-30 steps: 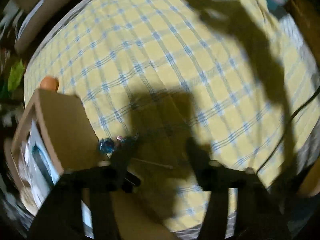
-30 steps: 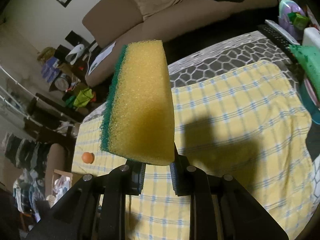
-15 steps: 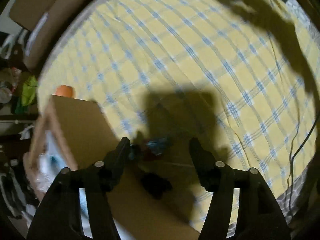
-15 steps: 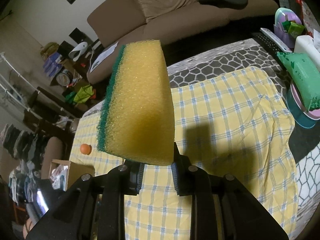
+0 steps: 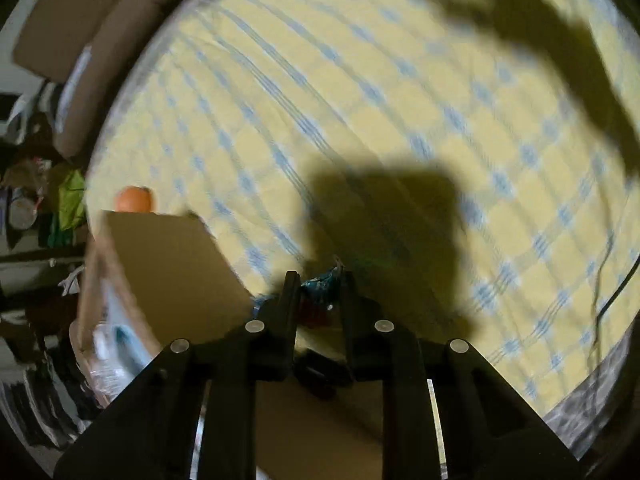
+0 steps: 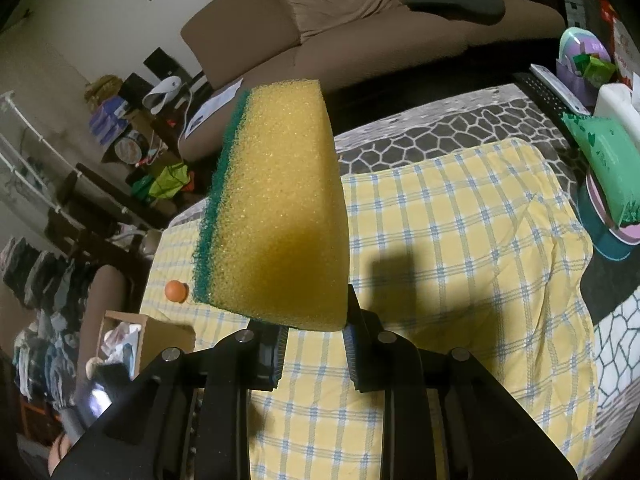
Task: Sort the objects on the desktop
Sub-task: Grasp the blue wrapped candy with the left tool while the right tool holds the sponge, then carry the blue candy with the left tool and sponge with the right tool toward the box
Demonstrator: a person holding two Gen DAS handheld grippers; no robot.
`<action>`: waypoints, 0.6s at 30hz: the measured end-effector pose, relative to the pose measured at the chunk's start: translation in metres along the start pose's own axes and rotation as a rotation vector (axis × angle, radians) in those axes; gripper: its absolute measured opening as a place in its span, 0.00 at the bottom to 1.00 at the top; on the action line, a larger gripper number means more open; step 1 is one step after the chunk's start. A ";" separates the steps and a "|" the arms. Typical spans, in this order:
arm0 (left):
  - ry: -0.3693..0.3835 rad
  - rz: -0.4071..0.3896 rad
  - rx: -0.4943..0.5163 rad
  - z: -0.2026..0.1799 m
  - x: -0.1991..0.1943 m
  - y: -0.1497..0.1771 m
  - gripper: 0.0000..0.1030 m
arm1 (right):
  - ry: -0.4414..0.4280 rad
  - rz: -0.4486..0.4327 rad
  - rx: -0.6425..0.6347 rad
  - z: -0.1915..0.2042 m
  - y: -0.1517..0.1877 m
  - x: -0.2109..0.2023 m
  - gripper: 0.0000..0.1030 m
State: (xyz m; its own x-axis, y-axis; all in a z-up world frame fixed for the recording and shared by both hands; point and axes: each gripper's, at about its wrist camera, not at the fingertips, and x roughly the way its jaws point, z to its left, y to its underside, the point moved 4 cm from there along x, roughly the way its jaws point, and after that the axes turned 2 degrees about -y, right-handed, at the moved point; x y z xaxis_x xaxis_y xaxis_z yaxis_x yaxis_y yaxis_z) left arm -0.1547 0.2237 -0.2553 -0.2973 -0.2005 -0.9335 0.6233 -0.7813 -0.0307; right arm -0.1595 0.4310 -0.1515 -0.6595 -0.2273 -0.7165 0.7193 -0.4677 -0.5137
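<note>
My right gripper is shut on a yellow sponge with a green scrub side and holds it upright, high above the yellow checked cloth. My left gripper has closed on a small blue and red wrapped object lying in shadow on the cloth beside the cardboard box. A black object lies just under the fingers. An orange ball sits behind the box; it also shows in the right wrist view.
The open cardboard box at the cloth's left end holds plastic bottles and wrappers. A green packet in a bowl stands at the right. A black cable runs along the cloth's right edge. A brown sofa is behind.
My left gripper has come down and closed its fingers from wide open onto the small blue and red object. The right gripper has risen slightly with the sponge.
</note>
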 end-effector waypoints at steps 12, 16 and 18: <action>-0.167 -0.400 -0.282 0.067 -0.149 -0.006 0.17 | 0.039 -0.039 -0.069 0.023 -0.001 -0.058 0.23; -0.208 -0.497 -0.335 0.087 -0.203 0.018 0.17 | 0.050 -0.090 -0.111 0.047 -0.003 -0.094 0.23; -0.238 -0.524 -0.356 0.094 -0.227 0.035 0.17 | 0.049 -0.109 -0.146 0.067 -0.003 -0.111 0.23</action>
State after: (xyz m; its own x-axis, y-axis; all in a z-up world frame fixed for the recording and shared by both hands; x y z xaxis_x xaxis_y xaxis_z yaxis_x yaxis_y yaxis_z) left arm -0.1334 0.1860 -0.0108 -0.7509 -0.0048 -0.6604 0.5416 -0.5766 -0.6117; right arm -0.1028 0.4002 -0.0391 -0.7266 -0.1388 -0.6729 0.6704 -0.3574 -0.6502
